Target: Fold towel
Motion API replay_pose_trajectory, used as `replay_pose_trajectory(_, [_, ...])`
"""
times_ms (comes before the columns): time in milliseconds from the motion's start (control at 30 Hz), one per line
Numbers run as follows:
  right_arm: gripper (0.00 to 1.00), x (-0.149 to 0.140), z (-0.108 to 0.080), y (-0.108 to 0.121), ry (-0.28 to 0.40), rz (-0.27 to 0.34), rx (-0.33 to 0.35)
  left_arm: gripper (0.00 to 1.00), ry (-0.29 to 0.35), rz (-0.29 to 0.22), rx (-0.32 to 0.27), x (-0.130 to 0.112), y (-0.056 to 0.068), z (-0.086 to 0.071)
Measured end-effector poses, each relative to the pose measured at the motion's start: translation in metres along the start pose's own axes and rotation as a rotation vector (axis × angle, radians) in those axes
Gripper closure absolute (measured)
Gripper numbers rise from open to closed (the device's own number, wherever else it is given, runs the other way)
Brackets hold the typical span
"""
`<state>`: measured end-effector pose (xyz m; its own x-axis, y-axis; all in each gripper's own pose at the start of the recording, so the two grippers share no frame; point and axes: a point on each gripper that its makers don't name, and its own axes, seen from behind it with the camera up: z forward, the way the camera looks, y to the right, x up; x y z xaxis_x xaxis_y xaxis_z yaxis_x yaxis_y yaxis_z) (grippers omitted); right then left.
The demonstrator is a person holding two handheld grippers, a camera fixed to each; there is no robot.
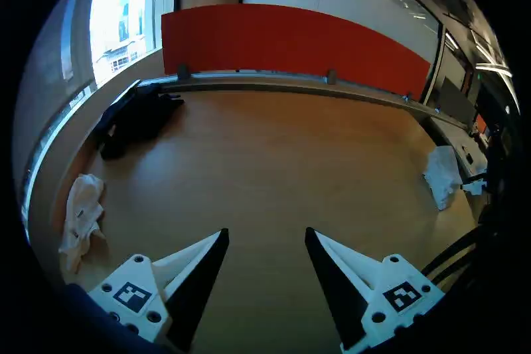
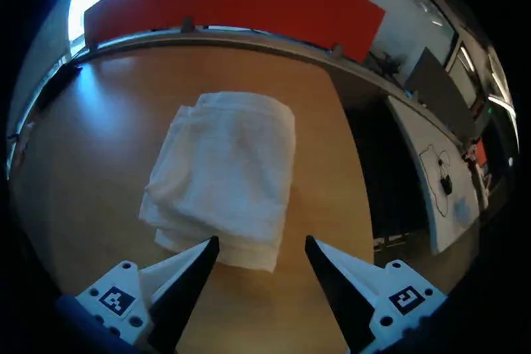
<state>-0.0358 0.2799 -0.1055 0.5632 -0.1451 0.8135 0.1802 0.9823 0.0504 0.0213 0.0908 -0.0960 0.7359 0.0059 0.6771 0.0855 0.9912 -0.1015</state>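
White towel [image 2: 226,175], folded, lies on wooden table [image 2: 86,175] just ahead of right gripper [image 2: 260,240], fingers apart, empty. Left gripper view: left gripper [image 1: 266,230] likewise spread; black bundle [image 1: 136,118], crumpled cloth [image 1: 81,211], red partition [image 1: 292,42].

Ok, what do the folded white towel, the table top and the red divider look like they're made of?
Folded towel: likely terry cotton, matte, with a fuzzy ribbed weave. Table top: wood or wood-look laminate, smooth, faintly glossy where window light reflects. Red divider: even matte red, perhaps fabric-covered or painted board; unclear.
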Motion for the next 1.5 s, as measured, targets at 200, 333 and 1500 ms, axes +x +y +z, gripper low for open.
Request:
replay_pose_trajectory(200, [0.00, 0.013, -0.011, -0.011, 0.040, 0.011, 0.001, 0.15, 0.022, 0.001, 0.001, 0.007, -0.004, 0.004])
replay_pose_trajectory(333, [0.00, 0.027, -0.021, -0.021, 0.081, 0.027, 0.004, 0.15, 0.041, -0.001, 0.000, 0.014, -0.007, 0.006])
replay_pose_trajectory(1500, [0.00, 0.199, -0.146, -0.117, 0.708, 0.159, -0.029, 0.15, 0.316, 0.005, -0.009, 0.096, -0.020, 0.004])
